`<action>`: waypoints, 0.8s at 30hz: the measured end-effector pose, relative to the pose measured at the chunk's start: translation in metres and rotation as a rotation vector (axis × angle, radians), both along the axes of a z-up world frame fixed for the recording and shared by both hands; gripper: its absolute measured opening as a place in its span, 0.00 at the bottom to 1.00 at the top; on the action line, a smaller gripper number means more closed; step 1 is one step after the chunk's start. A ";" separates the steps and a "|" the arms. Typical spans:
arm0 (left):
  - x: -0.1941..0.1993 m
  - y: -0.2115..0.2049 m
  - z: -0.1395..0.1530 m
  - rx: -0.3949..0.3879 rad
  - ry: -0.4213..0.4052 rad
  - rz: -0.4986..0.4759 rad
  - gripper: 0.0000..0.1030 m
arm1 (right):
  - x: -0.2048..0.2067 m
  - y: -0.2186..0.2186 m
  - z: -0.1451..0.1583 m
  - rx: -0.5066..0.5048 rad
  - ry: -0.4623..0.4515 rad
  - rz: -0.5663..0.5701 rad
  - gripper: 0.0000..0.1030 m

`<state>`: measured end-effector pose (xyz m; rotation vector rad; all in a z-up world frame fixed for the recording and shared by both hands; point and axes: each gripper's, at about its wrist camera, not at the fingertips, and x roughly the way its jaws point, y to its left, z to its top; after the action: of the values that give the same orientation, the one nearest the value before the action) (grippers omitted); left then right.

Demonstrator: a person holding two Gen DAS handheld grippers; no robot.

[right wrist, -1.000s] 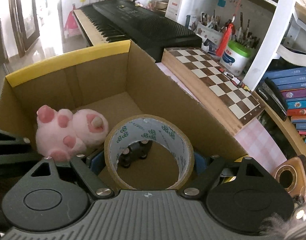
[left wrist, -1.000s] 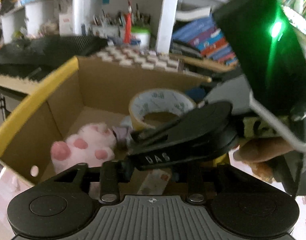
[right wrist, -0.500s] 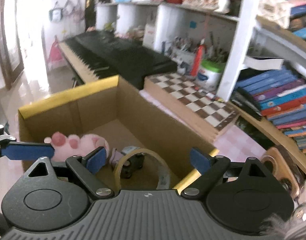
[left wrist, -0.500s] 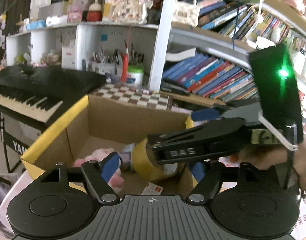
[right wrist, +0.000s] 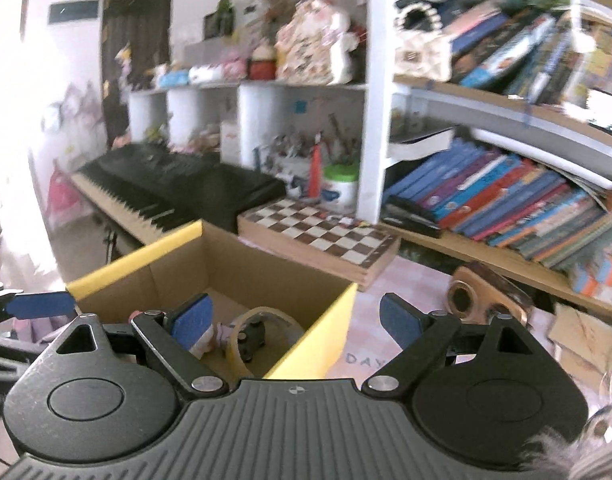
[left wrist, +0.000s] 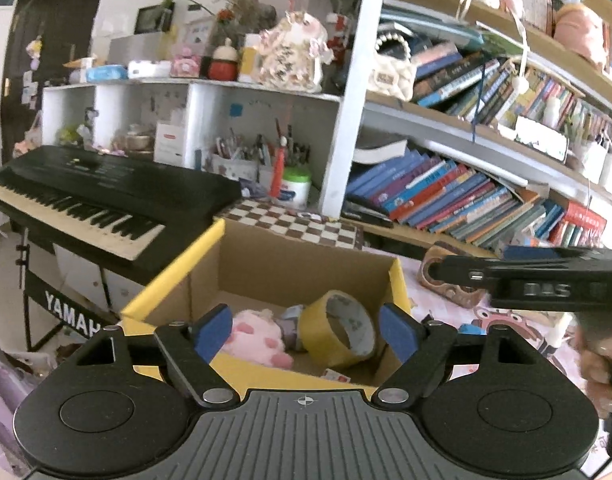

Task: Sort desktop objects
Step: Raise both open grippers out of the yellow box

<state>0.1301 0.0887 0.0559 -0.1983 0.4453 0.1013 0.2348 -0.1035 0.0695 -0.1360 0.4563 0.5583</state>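
Both of your grippers have risen away from the cardboard box (left wrist: 289,264) since a second ago, and the tape roll that your right gripper (right wrist: 295,320) held over the box then now lies inside it. Your left gripper (left wrist: 306,330) hangs above the near edge of the box with its blue pads spread wide and nothing between them. Your right gripper is also spread open and empty; it hangs over the right yellow edge of the box. In the left wrist view you see the right gripper from the side, well to the right of the box.

Inside the box, the tape roll (left wrist: 340,330) stands on its edge and leans toward the right wall. The pink plush toy (left wrist: 257,338) lies just to the left of it. In the right wrist view a small dark toy (right wrist: 253,338) shows through the hole of the roll. Behind the box are the chessboard (left wrist: 291,224) and, further left, the black keyboard (left wrist: 101,196). On the right, a brown wooden thing (right wrist: 482,294) rests on the pink tablecloth (right wrist: 406,276).
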 end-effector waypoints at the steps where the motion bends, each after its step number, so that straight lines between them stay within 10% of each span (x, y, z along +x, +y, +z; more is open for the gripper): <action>1: -0.006 0.002 0.001 -0.002 -0.005 0.004 0.81 | -0.007 -0.005 0.002 0.011 -0.006 -0.022 0.88; 24: -0.091 0.001 -0.010 -0.005 0.008 -0.085 0.83 | -0.142 -0.062 -0.028 0.046 0.040 -0.325 0.88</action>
<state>0.0388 0.0900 0.0455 -0.1840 0.4613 0.0173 0.0928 -0.1657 0.0417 -0.0056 0.4926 0.2526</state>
